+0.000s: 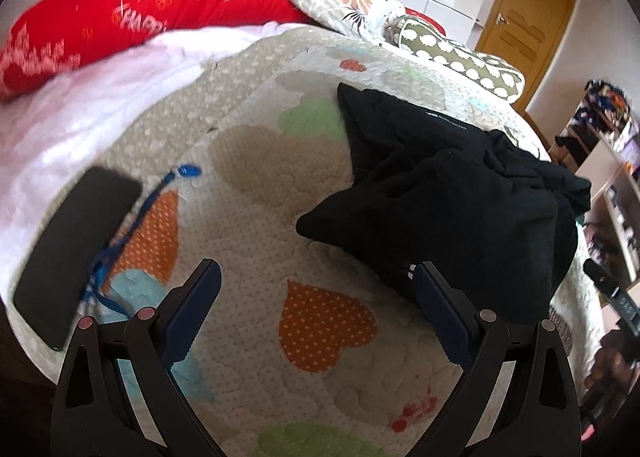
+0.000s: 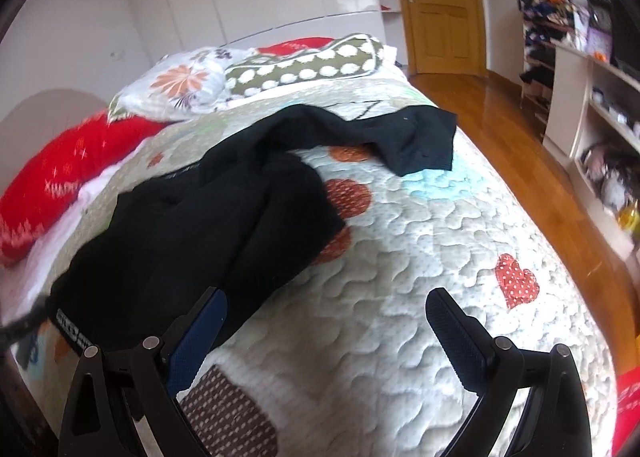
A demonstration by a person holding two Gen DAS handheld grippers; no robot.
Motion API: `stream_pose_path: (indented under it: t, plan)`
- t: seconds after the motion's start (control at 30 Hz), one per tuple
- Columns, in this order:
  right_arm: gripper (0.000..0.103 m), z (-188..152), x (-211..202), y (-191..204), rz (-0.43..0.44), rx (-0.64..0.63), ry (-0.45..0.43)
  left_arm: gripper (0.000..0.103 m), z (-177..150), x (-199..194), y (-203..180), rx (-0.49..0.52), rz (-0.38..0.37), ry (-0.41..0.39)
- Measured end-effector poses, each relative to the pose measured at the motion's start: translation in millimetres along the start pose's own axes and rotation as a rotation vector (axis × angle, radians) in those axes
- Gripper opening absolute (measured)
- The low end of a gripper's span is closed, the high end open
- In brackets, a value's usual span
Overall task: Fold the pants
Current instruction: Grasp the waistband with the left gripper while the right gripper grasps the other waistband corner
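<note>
Two grippers, one in each of my hands, hover over the bed with their jaws spread wide and nothing between them. My left gripper (image 1: pixel 316 277) has blue ribbed pads (image 1: pixel 192 317) on black arms; my right gripper (image 2: pixel 326 305) is built the same. The pants (image 2: pixel 208 209) lie crumpled on the quilt (image 2: pixel 420 249), black and soft, bunched in thick folds, with one leg (image 2: pixel 416 141) stretched toward the far edge. A small white label shows on the cloth (too blurred for me to read). The quilt is puffy and stitched in wavy lines, with dotted orange hearts (image 1: pixel 326 327). A red pillow (image 1: pixel 132 17) carries white letters that seem to begin "HAPP". A flat black phone (image 1: pixel 72 249) lies at the quilt's left, beside a blue cord (image 1: pixel 140 213).
</note>
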State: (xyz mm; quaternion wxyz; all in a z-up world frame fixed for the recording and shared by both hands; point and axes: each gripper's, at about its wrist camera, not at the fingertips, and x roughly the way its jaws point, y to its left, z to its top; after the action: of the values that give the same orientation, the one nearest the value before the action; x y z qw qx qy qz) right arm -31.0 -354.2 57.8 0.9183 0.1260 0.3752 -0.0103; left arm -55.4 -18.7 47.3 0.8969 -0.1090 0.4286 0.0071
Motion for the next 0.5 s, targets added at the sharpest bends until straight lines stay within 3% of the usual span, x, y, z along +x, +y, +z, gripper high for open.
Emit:
stream_pose_path:
  t: [0.3, 0.37, 0.4, 0.43, 0.47, 0.5]
  plan:
    - [0.077, 16.3, 42.4, 1.0, 0.099, 0.032, 0.051, 0.097, 9.5, 27.3, -14.9, -0.068, -0.118, 0.054]
    - [0.050, 19.7, 48.1, 7.0, 0.150, 0.028, 0.054, 0.097, 17.1, 40.6, -19.6, -0.092, -0.136, 0.069]
    - [0.044, 21.6, 52.3, 10.3, 0.166, 0.025, 0.053, 0.097, 20.9, 46.2, -20.4, -0.108, -0.147, 0.073]
    - [0.032, 22.4, 54.9, 11.8, 0.168, 0.025, 0.051, 0.097, 24.5, 50.6, -20.6, -0.125, -0.152, 0.073]
    - [0.014, 23.4, 57.3, 12.6, 0.174, 0.027, 0.050, 0.090, 28.1, 54.7, -19.8, -0.147, -0.151, 0.068]
    - [0.007, 24.7, 60.5, 12.8, 0.190, 0.036, 0.055, 0.080, 32.1, 59.4, -18.4, -0.179, -0.141, 0.058]
